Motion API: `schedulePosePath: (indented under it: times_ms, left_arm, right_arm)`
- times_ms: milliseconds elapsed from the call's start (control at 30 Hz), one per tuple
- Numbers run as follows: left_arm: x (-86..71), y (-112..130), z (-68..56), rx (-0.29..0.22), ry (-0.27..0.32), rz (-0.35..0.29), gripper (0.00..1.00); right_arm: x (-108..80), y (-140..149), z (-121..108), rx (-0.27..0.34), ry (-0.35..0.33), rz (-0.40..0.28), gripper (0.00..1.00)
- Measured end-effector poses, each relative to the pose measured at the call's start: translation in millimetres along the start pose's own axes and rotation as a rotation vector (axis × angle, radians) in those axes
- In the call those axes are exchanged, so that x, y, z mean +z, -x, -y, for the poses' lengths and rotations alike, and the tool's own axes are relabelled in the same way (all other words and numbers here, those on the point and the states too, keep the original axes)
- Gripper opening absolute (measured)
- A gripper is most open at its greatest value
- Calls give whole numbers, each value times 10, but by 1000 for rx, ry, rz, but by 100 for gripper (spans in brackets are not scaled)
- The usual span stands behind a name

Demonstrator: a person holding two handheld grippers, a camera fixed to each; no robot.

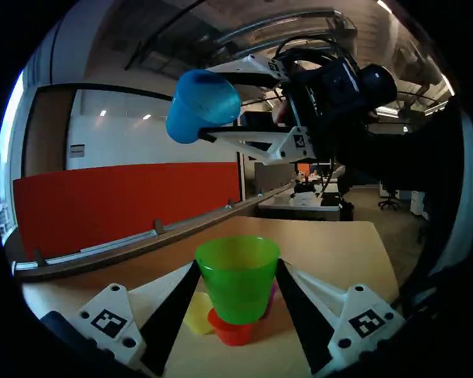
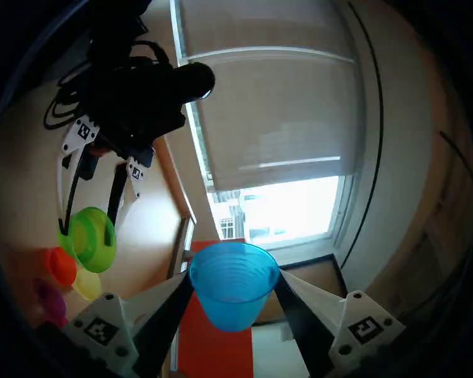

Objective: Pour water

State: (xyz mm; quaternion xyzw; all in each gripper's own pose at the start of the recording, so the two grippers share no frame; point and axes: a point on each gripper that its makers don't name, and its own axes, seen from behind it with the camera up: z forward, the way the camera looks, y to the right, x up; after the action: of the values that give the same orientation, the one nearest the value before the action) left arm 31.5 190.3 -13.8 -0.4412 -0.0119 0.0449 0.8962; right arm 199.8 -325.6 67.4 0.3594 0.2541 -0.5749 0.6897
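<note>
A green cup (image 1: pixel 238 277) stands upright between the fingers of my left gripper (image 1: pixel 236 296), which is shut on it just above the wooden table (image 1: pixel 337 246). High above it, my right gripper (image 1: pixel 227 126) holds a blue cup (image 1: pixel 202 104) tipped on its side. In the right gripper view the blue cup (image 2: pixel 233 291) sits clamped in my right gripper (image 2: pixel 233 302), its inside looking empty. Further off there, the left gripper (image 2: pixel 88 223) holds the green cup (image 2: pixel 91 239) over the table.
Red (image 1: pixel 231 331), yellow (image 1: pixel 197 313) and purple (image 1: pixel 271 299) cups sit on the table under the green cup. A red partition (image 1: pixel 123 201) and a rail run along the table's far edge. Office desks and chairs stand beyond. A bright window (image 2: pixel 280 214) shows behind the blue cup.
</note>
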Motion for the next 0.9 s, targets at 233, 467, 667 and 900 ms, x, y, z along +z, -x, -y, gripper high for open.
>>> schedulePosePath:
  times_ms: [233,467,667,900]
  left_arm:
    - [-20,-6,10,4,-7,3,86]
    - [-47,-4,7,3,-10,4,86]
    - [-62,7,-6,6,-10,8,86]
    - [-83,5,24,4,-17,7,86]
  right_arm:
    - [-46,121,35,169,-3,6,91]
    - [-83,231,132,381,-14,16,91]
    - [-104,236,224,563,-31,8,91]
    - [-110,199,302,810,-63,-6,91]
